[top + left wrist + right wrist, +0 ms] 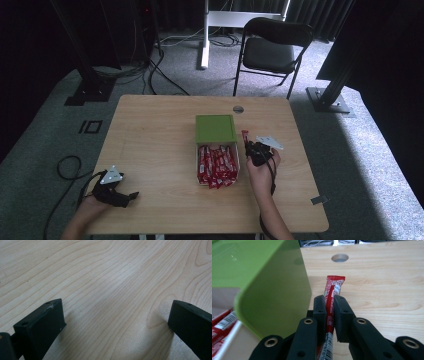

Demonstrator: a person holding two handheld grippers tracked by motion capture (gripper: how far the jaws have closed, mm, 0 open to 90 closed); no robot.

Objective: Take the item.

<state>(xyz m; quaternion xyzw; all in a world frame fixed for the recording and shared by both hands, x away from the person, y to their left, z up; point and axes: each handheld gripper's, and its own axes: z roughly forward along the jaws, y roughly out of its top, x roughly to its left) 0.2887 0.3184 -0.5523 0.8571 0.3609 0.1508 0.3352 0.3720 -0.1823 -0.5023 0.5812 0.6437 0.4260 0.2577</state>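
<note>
While our right hand-held gripper clamps a red sachet beside the green box, our left hand-held gripper rests with jaws apart on the table.

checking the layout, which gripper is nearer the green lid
Right. The right gripper is just beside the green lid, gripping a red stick packet; the left gripper sits far off near the table's front-left.

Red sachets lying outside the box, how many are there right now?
1. A single red sachet sits clamped in the right tongs, just right of the green lid. The rest are piled in the box, overlapping too much to count.
</note>
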